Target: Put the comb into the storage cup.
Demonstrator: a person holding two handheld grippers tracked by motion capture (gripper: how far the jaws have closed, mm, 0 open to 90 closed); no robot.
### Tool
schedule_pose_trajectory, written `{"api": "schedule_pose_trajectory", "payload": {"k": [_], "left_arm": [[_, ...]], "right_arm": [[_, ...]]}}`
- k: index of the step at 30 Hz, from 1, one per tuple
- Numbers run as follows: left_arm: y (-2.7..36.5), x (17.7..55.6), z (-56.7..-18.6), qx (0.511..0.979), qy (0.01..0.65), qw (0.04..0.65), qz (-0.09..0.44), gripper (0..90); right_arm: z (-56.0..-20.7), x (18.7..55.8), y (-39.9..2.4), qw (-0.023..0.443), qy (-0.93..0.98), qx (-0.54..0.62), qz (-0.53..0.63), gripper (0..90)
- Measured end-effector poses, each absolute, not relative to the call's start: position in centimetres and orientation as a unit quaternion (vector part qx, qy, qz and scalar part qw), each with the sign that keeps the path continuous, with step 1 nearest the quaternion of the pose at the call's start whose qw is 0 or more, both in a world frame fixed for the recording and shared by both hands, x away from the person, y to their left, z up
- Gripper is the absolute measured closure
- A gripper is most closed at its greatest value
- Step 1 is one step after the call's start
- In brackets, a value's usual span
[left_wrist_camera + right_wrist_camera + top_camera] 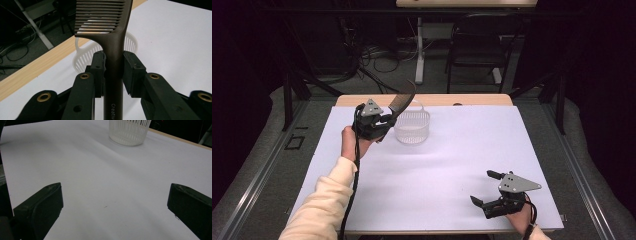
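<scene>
High view: left tongs (384,120) clamp a dark comb (402,101) by its handle, held aloft just left of the white basket (412,127), teeth end above its rim. Right tongs (487,189) spread wide and bare, well apart from the basket at the near table (452,165) edge.

Left gripper view: pads grip the comb (113,50) handle; basket (130,42) behind it.

Right gripper view: jaws gaping, basket (128,131) far ahead.

Step judged: carrying comb to basket. Next: move over the opening, lower, release.
</scene>
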State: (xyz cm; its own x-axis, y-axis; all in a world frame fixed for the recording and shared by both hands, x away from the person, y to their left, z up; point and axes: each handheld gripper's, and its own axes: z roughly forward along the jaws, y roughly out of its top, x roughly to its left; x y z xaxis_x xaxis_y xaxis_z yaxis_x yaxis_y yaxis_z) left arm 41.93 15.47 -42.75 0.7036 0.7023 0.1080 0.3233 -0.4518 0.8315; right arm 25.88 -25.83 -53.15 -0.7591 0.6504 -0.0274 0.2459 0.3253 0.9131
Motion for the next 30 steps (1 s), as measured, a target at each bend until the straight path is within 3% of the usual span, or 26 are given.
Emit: {"api": "schedule_pose_trajectory", "payload": {"k": [30], "left_arm": [[15.49, 42.72, -42.26, 0.815, 0.316, 0.425, 0.234, 72.1]], "right_arm": [[-53.15, 25.88, -25.83, 0.2, 0.79, 0.284, 0.506, 0.0]]}}
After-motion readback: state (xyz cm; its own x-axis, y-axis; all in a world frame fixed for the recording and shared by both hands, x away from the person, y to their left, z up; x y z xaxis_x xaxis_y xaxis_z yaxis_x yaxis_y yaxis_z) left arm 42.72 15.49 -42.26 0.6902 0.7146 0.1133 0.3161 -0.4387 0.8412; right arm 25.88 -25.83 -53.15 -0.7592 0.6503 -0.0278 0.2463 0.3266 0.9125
